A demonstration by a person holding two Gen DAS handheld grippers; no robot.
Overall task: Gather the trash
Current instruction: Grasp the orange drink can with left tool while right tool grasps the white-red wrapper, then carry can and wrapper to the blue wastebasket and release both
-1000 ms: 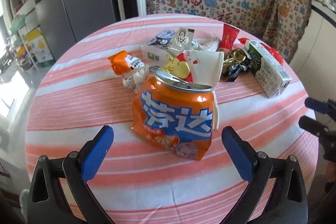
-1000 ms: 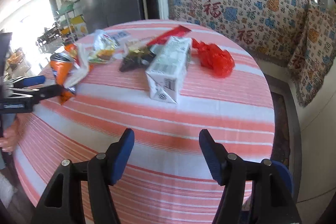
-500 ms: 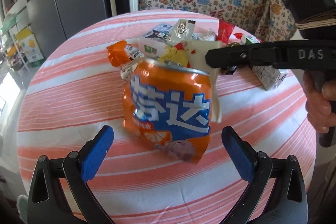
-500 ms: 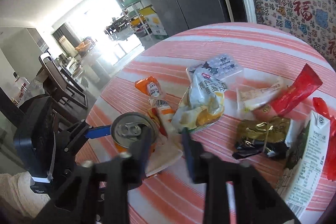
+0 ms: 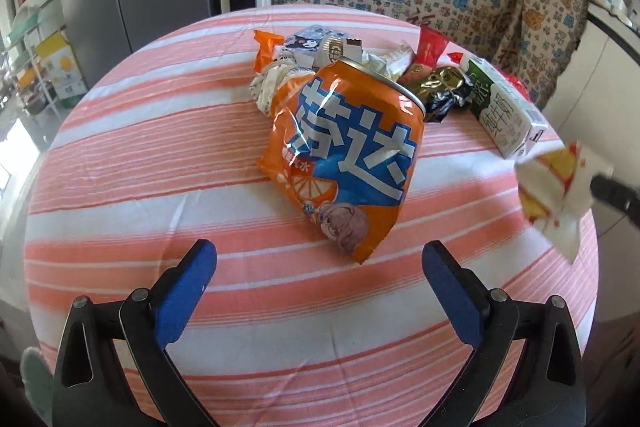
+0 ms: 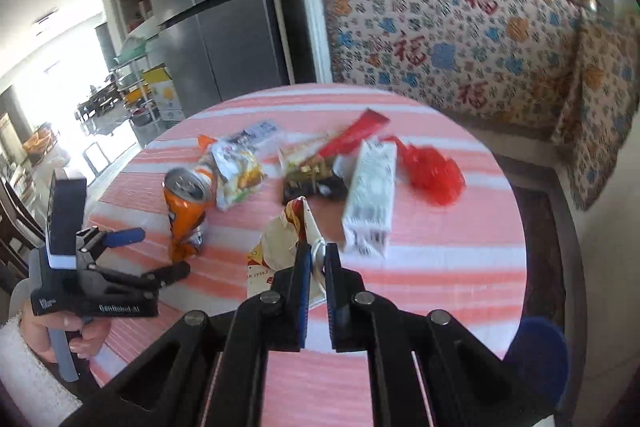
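Note:
A crushed orange soda can leans on the striped round table, just ahead of my open, empty left gripper. The can also shows in the right wrist view. My right gripper is shut on a white and yellow paper wrapper and holds it above the table. The wrapper shows in the left wrist view at the right edge. Behind the can lie snack wrappers, a dark foil wrapper and a green and white carton.
A red plastic bag and a red sachet lie near the carton. A fridge and a cloth-covered cabinet stand behind the table. The left gripper shows at the left in the right wrist view.
My right gripper reached over beside the can, shut on the paper wrapper and pulled it away to the right. The can now leans further right. The left gripper stayed open.

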